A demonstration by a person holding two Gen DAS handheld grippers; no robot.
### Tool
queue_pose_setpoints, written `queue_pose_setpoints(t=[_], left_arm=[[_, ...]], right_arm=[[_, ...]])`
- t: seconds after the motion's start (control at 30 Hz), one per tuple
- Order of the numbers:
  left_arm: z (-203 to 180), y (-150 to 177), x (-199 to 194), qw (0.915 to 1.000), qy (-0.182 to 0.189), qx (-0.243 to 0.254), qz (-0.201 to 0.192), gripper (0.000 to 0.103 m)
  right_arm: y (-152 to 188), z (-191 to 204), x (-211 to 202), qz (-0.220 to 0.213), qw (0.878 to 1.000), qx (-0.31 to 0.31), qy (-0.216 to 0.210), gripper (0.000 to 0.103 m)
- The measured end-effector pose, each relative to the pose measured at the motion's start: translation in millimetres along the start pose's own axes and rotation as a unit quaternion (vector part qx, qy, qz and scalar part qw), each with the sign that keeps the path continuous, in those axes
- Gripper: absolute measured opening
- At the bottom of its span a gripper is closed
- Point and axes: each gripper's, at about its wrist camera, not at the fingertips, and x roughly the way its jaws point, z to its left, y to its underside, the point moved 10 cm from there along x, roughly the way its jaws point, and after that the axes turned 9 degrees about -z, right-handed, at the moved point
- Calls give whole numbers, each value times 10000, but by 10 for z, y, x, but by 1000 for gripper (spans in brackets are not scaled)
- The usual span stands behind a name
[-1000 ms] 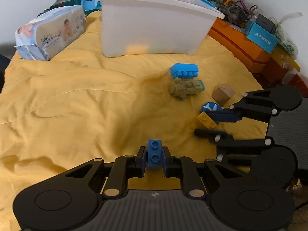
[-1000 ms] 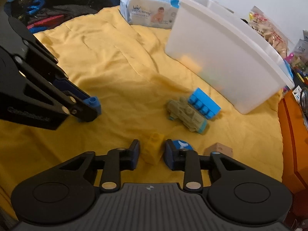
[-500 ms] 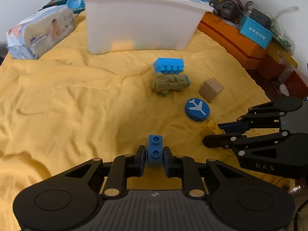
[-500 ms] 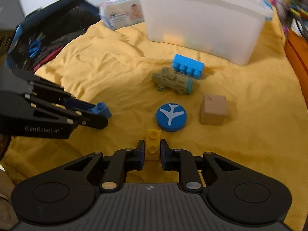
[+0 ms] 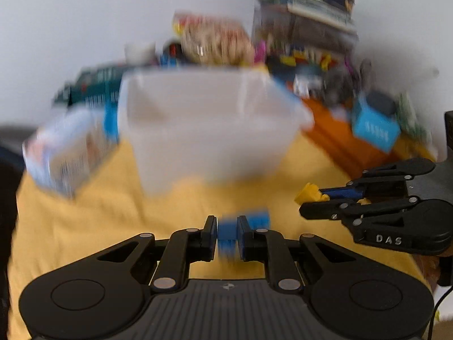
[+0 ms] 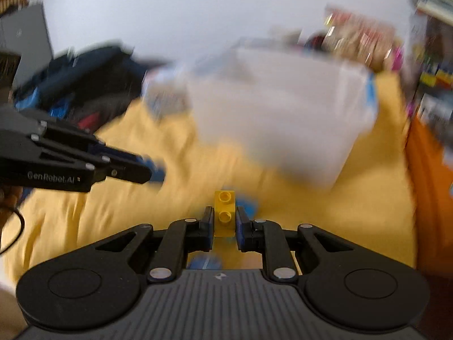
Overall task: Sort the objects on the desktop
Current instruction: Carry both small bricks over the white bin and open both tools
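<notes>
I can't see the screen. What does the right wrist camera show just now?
The right gripper grips a small yellow brick above a yellow cloth. A blurred white plastic bin stands ahead, and the left gripper reaches in from the left with something blue at its tips.

The left tongs (image 5: 227, 236) grip a small blue building brick (image 5: 226, 233) between their pads, held up over the yellow quilt (image 5: 93, 226). Just ahead sits a white translucent plastic bin (image 5: 209, 130), smeared by motion blur. At the right, the right tongs (image 5: 314, 201) clamp a yellow brick (image 5: 307, 194). A pack of baby wipes (image 5: 68, 153) lies left of the bin, and orange boxes (image 5: 337, 138) with a light-blue carton (image 5: 373, 131) stand to its right.
</notes>
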Motion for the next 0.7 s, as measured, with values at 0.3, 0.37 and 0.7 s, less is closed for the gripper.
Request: queue_pose_setpoints(t=[0.3, 0.37, 0.7], left_arm=[[154, -926, 497, 9969, -148, -123, -759, 18], [206, -931, 667, 9972, -229, -32, -715, 18], [404, -555, 692, 9974, -168, -567, -399, 50]], right_arm=[[-772, -465, 342, -639, 9963, 30, 576, 18], [-735, -549, 451, -581, 9960, 120, 668, 18], [-543, -654, 664, -330, 9964, 40, 783, 38]])
